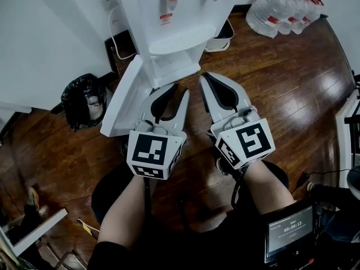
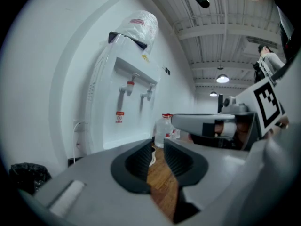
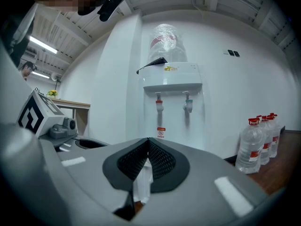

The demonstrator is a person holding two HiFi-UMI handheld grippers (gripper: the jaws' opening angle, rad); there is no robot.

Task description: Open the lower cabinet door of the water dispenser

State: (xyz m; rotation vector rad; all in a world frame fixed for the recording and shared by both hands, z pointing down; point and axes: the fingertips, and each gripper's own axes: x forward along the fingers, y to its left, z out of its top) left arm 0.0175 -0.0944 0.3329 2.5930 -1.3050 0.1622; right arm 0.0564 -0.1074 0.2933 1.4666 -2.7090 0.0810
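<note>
While both tools sit low in front of the water dispenser (image 1: 174,16), its lower cabinet door (image 1: 121,97) is already swung out to the left in the head view, hinged at the cabinet's left edge, with its free edge over the wooden floor (image 1: 270,83). Left tool (image 1: 179,90): jaws a narrow gap apart, nothing between them, only floor showing through in the left gripper view (image 2: 157,142). Its tips are near the cabinet base, just right of the open door; no grip on it. Right tool (image 1: 203,77): jaws closed tip to tip, empty, confirmed in the right gripper view (image 3: 148,139). It points at the dispenser front and sits beside the left tool, the two apart. Each tool's marker cube faces the head camera, left (image 1: 153,153) and right (image 1: 247,142). Dispenser is white, against the wall, with an upturned bottle under a plastic wrap on top (image 3: 165,41), a red tap (image 3: 159,102) and a second tap (image 3: 187,102) above the drip tray (image 1: 180,41). Black bin bag (image 1: 84,100) is on the floor left of the door, near it but not touching. Spare water bottles (image 1: 281,7) are grouped on the floor right of the dispenser, well apart from both tools. Small screen (image 1: 289,232) is at the lower right of the head view.
</note>
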